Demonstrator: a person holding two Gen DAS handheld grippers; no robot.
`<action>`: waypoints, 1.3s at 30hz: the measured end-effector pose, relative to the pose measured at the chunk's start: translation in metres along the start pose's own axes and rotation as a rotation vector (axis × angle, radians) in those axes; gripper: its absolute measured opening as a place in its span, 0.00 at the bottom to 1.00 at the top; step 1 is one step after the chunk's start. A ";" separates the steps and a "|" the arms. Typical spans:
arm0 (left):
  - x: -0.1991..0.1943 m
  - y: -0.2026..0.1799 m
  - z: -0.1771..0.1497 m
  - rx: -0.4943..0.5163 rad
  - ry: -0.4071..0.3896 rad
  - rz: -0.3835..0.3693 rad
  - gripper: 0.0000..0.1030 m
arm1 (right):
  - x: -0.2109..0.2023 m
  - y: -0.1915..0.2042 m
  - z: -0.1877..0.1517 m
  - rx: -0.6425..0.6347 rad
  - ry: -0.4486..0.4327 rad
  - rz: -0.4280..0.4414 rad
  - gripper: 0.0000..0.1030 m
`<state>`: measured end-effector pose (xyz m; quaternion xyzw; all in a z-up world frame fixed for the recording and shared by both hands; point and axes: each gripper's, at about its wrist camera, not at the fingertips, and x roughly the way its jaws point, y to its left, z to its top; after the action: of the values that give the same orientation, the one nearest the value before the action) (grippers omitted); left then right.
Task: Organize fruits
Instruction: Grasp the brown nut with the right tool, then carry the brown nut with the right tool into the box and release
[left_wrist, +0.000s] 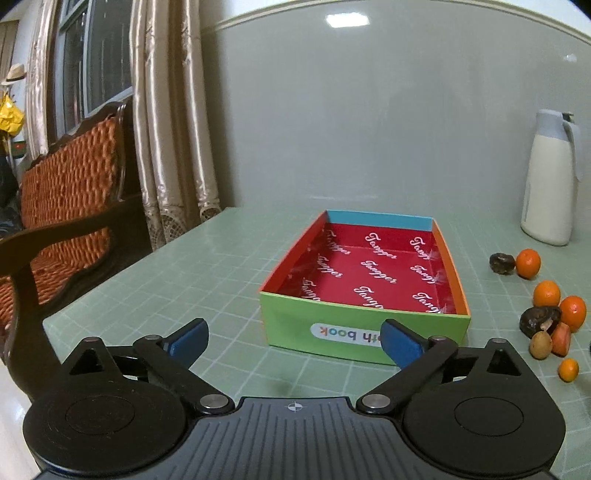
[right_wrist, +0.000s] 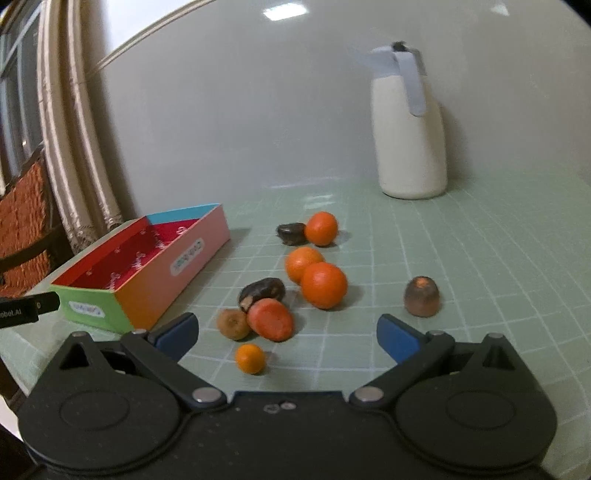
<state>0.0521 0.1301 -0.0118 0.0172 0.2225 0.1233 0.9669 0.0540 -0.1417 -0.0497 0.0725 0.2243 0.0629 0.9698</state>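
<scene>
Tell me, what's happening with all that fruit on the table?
A person holds two grippers, and both are open and holding nothing. The left gripper faces the box, which has no fruit in it yet. The right gripper hovers near the fruit pile; the smallest orange lies closest to it. The other oranges, a red piece and some dark fruits all sit loose on the green table, beside a white jug. So the sorting hasn't started.
</scene>
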 end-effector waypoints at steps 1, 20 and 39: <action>-0.001 0.002 -0.001 -0.004 -0.001 0.000 0.97 | 0.000 0.003 -0.001 -0.013 0.000 0.005 0.97; 0.004 0.004 -0.006 -0.017 0.007 0.014 0.99 | 0.031 -0.059 0.028 0.077 0.058 -0.293 0.51; 0.010 0.003 -0.006 -0.019 0.031 0.009 1.00 | 0.059 -0.060 0.025 0.020 0.132 -0.354 0.33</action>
<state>0.0578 0.1349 -0.0209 0.0071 0.2361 0.1303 0.9629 0.1228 -0.1940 -0.0625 0.0372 0.2973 -0.1063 0.9481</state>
